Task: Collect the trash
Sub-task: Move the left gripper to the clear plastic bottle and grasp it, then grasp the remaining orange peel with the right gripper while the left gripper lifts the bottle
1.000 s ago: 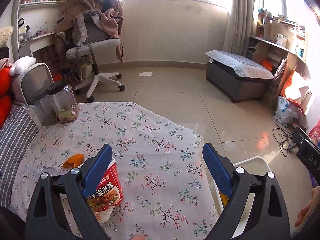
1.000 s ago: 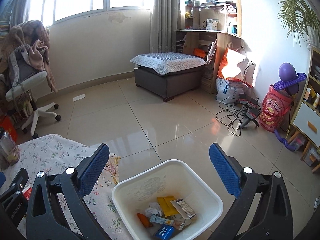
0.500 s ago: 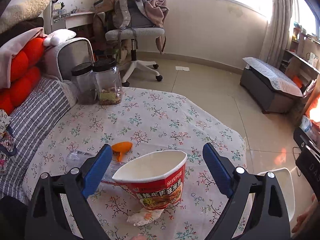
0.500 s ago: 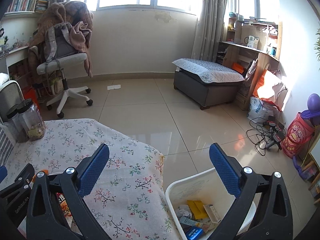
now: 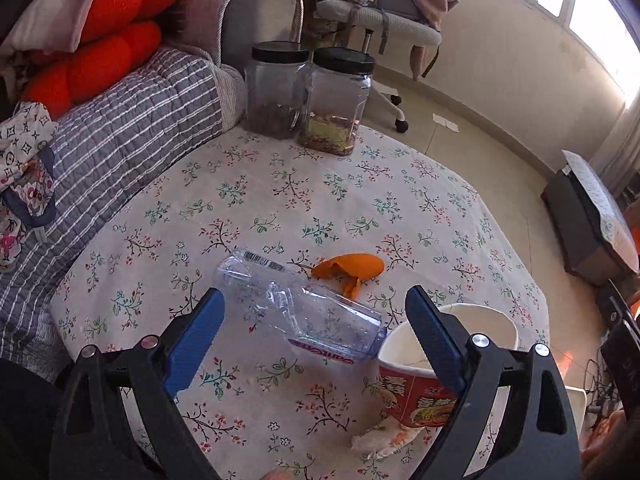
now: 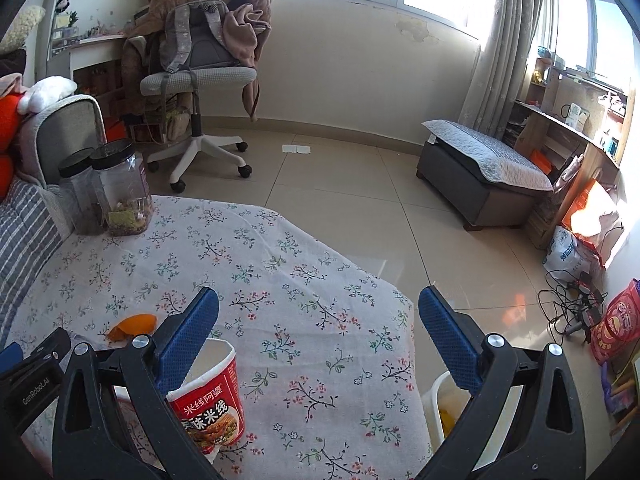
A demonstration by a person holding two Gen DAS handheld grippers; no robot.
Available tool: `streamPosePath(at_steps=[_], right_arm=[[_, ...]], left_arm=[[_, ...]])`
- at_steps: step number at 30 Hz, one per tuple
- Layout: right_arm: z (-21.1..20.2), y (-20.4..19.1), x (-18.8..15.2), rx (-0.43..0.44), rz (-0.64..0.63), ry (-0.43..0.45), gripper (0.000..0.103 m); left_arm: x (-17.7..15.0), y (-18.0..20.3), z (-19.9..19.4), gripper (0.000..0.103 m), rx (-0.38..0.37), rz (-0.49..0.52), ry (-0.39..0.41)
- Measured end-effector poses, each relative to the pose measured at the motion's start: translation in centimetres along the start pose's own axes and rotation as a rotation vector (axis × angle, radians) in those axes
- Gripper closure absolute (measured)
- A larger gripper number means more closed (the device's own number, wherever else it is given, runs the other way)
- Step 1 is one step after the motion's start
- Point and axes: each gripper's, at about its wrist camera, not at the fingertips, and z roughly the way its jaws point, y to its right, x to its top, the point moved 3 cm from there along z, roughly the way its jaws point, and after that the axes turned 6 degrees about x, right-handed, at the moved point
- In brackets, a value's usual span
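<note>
left gripper (image 5: pixel 312 328) apart | bottle (image 5: pixel 298 312) (left view only) | right gripper (image 6: pixel 320 334) apart | bin (image 6: pixel 434 404)

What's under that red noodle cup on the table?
A crumpled white tissue pokes out from beneath the red noodle cup, which rests on the floral tablecloth. Whatever else lies under the cup is hidden.

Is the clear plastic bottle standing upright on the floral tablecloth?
No, the clear plastic bottle lies on its side on the floral tablecloth, beside the red noodle cup.
</note>
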Motion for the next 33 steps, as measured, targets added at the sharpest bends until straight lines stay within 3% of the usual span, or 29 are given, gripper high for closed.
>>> streamPosePath(at_steps=[6, 16, 18, 19, 21, 23, 30, 33], right_arm=[[1.7, -2.7, -0.1, 0.036, -0.053, -0.06, 0.007], [3.5, -3.9, -0.2, 0.085, -0.094, -0.108, 0.007], [4.0, -3.8, -0.3, 0.092, -0.095, -0.126, 0.007], [4.2, -3.7, -0.3, 0.092, -0.093, -0.134, 0.007], [4.6, -3.5, -0.3, 0.101, -0.089, -0.153, 0.007], [4.9, -3.3, -0.3, 0.126, -0.089, -0.17, 0.007], [5.3, -4.2, 0.2, 0.349, -0.153, -0.252, 0.007], [5.6, -5.1, 0.0, 0.357, -0.192, -0.279, 0.007]], left_arm=[[-0.1, -3.3, 4.0, 0.014, 0.014, -0.121, -0.13], [-0.9, -4.6, 11.2, 0.014, -0.145, -0.398, -0.44], [-1.2, -4.1, 12.1, 0.017, -0.18, -0.418, -0.48], [-1.4, -3.7, 12.6, 0.024, -0.194, -0.417, -0.499], [-1.3, -3.2, 12.8, 0.029, -0.212, -0.401, -0.488], [-0.5, -2.8, 12.2, 0.044, -0.232, -0.36, -0.431], [2.9, -2.0, 9.7, 0.048, -0.28, -0.21, -0.293], [4.6, -1.9, 7.5, 0.048, -0.284, -0.14, -0.213]])
